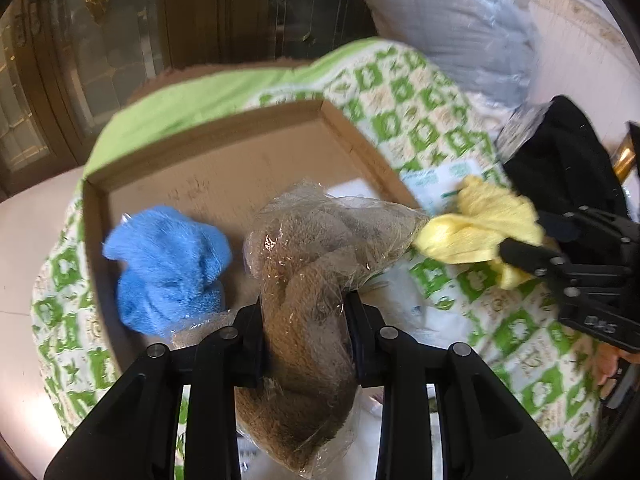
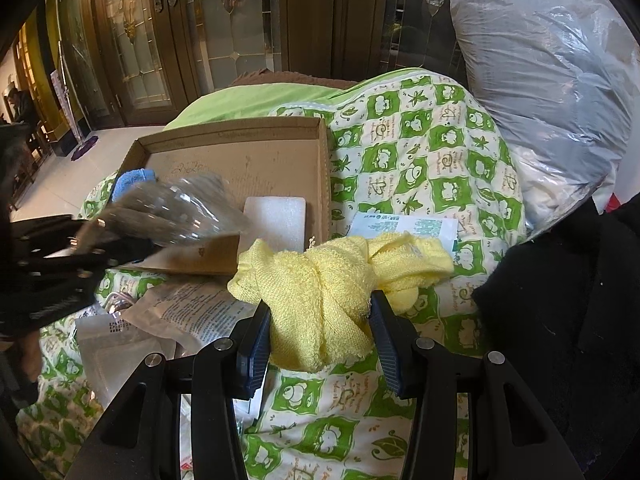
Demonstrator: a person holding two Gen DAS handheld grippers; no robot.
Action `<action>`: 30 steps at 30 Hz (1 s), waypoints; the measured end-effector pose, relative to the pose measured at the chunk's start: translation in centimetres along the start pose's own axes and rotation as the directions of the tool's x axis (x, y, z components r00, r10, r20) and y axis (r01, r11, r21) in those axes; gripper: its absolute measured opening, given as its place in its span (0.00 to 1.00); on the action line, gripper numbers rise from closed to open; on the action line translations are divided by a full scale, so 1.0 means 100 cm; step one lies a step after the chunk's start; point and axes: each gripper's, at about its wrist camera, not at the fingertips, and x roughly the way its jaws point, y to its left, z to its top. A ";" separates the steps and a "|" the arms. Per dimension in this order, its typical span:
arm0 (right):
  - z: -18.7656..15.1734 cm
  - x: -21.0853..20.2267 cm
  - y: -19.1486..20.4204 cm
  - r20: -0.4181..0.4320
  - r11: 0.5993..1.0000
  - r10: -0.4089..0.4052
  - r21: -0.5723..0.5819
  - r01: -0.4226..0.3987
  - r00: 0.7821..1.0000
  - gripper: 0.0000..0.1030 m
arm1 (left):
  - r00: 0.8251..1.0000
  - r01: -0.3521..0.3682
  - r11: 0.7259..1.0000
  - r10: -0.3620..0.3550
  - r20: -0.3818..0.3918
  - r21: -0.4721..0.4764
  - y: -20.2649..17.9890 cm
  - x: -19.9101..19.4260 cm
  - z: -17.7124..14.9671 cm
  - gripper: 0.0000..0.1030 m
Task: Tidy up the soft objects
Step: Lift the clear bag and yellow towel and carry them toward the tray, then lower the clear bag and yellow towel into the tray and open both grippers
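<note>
My left gripper (image 1: 306, 320) is shut on a brown plush cloth in a clear plastic bag (image 1: 320, 256), held over the near edge of a shallow cardboard box (image 1: 224, 124). A blue fluffy cloth (image 1: 168, 268) lies in the box at the left. My right gripper (image 2: 320, 328) is shut on a yellow knitted cloth (image 2: 320, 280) just right of the box; it shows in the left wrist view (image 1: 520, 260) with the yellow cloth (image 1: 476, 232). The left gripper (image 2: 60, 256) and its blurred bag (image 2: 176, 208) show in the right wrist view.
A green-and-white frog quilt (image 2: 420, 148) covers the bed. A large pillow in plastic (image 2: 540, 92) stands at the back right. Black fabric (image 2: 568, 300) lies at the right. A white foam pad (image 2: 276, 220) lies in the box. Paper packets (image 2: 188, 308) lie near the front left.
</note>
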 end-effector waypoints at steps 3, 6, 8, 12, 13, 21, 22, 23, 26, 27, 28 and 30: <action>0.003 0.007 -0.001 -0.006 1.000 -0.001 -0.002 0.001 1.000 0.44 | 0.999 0.000 1.000 -0.001 -0.042 -0.024 0.011 0.017 -0.002 0.27; 0.008 0.016 0.000 -0.016 1.000 -0.002 -0.005 0.002 1.000 0.44 | 0.998 -0.003 0.999 0.000 -0.066 -0.048 0.023 0.029 -0.005 0.27; 0.012 0.025 0.001 -0.023 1.000 0.001 -0.006 -0.002 1.000 0.44 | 0.997 -0.020 0.998 0.016 -0.073 -0.052 0.030 0.036 -0.006 0.27; 0.024 0.046 0.008 -0.045 1.000 0.017 -0.018 -0.018 0.999 0.44 | 0.992 -0.106 0.994 0.104 -0.066 -0.028 0.041 0.045 -0.006 0.27; 0.027 0.052 0.009 -0.051 1.000 0.021 -0.017 -0.022 0.998 0.44 | 0.990 -0.129 0.991 0.128 -0.058 -0.019 0.043 0.046 -0.005 0.27; 0.051 0.081 0.017 -0.039 0.999 0.036 -0.004 -0.036 0.999 0.45 | 0.984 -0.170 0.983 0.172 -0.039 0.067 0.042 0.047 -0.008 0.29; 0.055 0.083 0.019 -0.030 0.999 0.039 -0.004 -0.040 0.999 0.45 | 0.985 -0.160 0.983 0.164 -0.043 0.089 0.040 0.047 -0.011 0.30; 0.056 0.084 0.022 -0.023 0.999 0.043 -0.006 -0.043 0.999 0.45 | 0.986 -0.152 0.982 0.158 -0.047 0.110 0.037 0.047 -0.012 0.30; 0.061 0.090 0.034 -0.011 0.998 0.062 -0.022 -0.062 0.998 0.45 | 0.986 -0.150 0.976 0.160 -0.053 0.155 0.033 0.045 -0.019 0.33; 0.062 0.093 0.039 -0.011 0.997 0.072 -0.029 -0.073 0.997 0.44 | 0.985 -0.150 0.976 0.161 -0.060 0.157 0.035 0.045 -0.021 0.36; 0.063 0.098 0.044 -0.012 0.995 0.086 -0.040 -0.086 0.996 0.41 | 0.985 -0.146 0.978 0.157 -0.065 0.152 0.037 0.046 -0.021 0.40; 0.062 0.111 0.055 -0.018 0.994 0.083 -0.073 -0.084 0.996 0.38 | 0.987 -0.138 0.982 0.147 -0.071 0.128 0.041 0.046 -0.022 0.42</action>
